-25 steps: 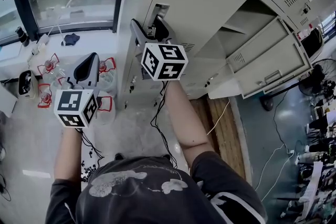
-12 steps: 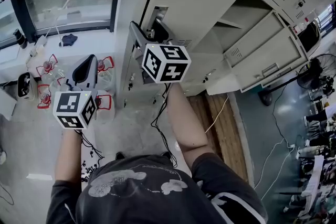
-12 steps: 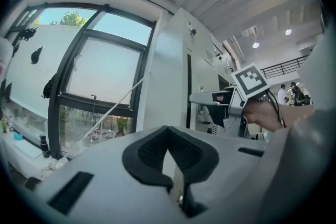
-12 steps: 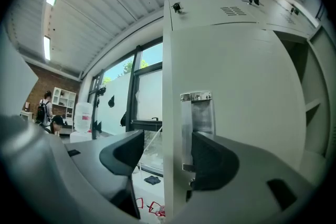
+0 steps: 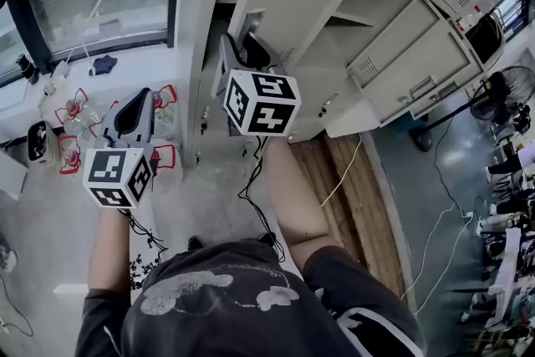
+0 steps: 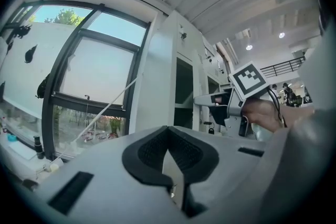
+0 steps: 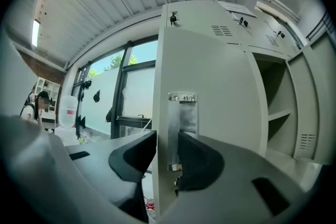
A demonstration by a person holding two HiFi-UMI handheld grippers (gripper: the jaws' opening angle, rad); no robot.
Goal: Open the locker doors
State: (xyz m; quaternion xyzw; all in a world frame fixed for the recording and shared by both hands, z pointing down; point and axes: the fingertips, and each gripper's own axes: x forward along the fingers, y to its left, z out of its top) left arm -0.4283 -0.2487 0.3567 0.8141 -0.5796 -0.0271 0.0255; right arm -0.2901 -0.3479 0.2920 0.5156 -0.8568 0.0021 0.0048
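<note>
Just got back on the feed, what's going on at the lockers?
A person works with two handheld grippers. The right gripper is at the free edge of a tall beige metal locker door, jaws closing on it with the silver latch strip between them; the door stands slightly ajar. The left gripper hangs aside, jaws together, empty. A neighbouring locker to the right is already open.
</note>
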